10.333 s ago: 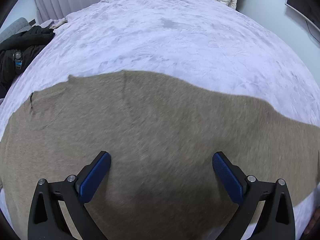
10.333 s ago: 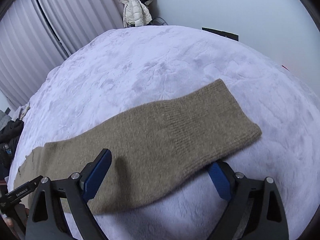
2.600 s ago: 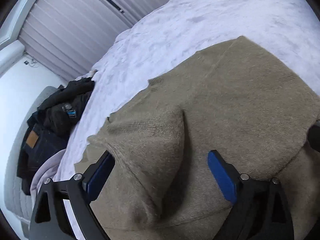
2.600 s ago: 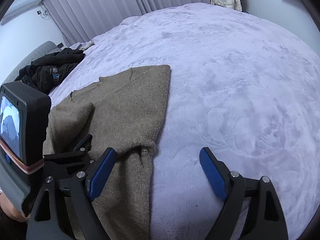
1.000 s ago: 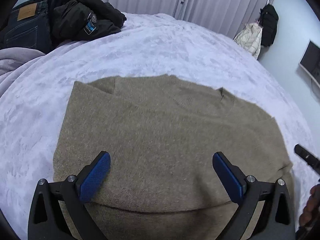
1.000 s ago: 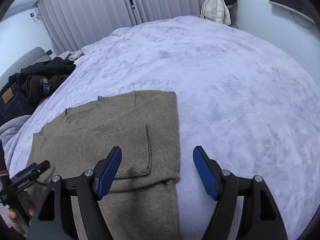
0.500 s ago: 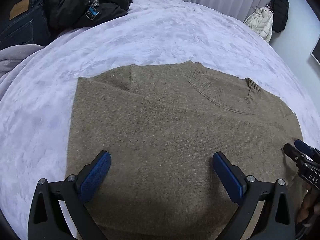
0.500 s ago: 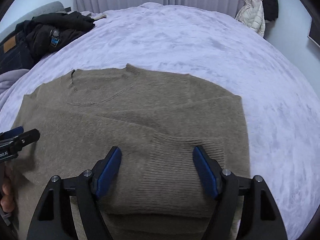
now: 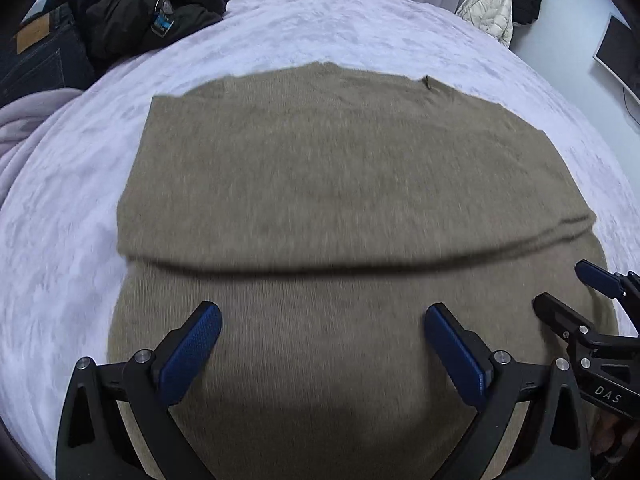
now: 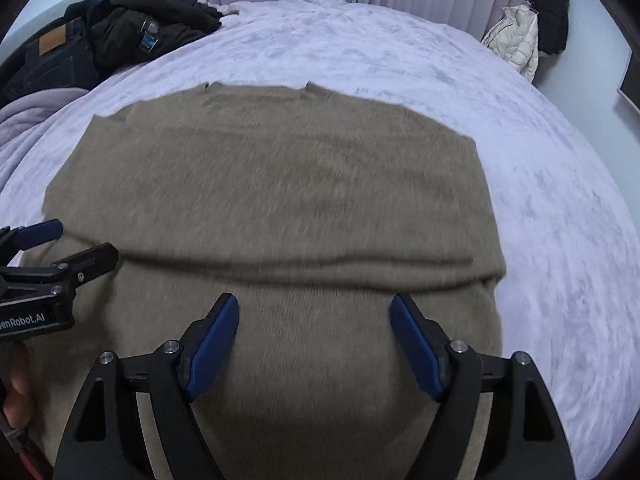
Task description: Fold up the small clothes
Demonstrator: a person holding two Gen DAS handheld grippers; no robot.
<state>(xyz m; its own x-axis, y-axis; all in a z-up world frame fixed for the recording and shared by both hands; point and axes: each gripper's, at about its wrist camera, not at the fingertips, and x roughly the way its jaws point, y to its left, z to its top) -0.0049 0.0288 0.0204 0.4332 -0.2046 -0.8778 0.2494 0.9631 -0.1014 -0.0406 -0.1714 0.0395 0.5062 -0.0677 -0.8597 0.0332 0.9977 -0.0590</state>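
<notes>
Moved: you brought both tongs down nearer the sweater (image 9: 328, 184) | Sweater: flat mid-bed (image 10: 400, 52), sleeves folded in | left tongs (image 9: 320, 344) wide, empty | right tongs (image 10: 314, 336) opening, empty | Soft, light knit: pinch near hem corners.

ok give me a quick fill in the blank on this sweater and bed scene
1. The sweater spread on the bed is ____ in colour.
2. The pads on the right gripper are ____.
3. The left gripper hangs over the sweater with its jaws ____.
4. The white jacket hangs next to a ____ one.

Missing words: brown; blue; open; black
</notes>
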